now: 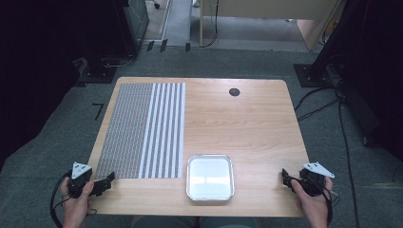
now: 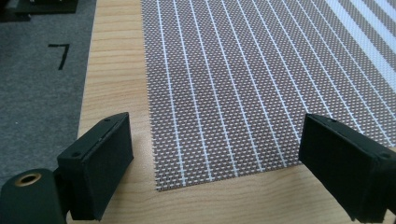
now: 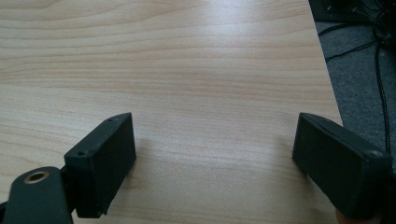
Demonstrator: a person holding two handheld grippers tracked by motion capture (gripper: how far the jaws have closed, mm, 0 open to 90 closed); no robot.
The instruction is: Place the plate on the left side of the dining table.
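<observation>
Both grippers wide open and empty at the table's near corners

The left gripper (image 1: pixel 105 182) hovers by the near-left corner of the woven placemat (image 1: pixel 142 128), jaws spread over that corner in its own view; the right gripper (image 1: pixel 286 179) is over bare wood at the near-right edge of the table (image 1: pixel 247 123); between them sits the white tray (image 1: pixel 210 177), touching the placemat's near-right corner; farther back, a dark grommet (image 1: pixel 234 92)
</observation>
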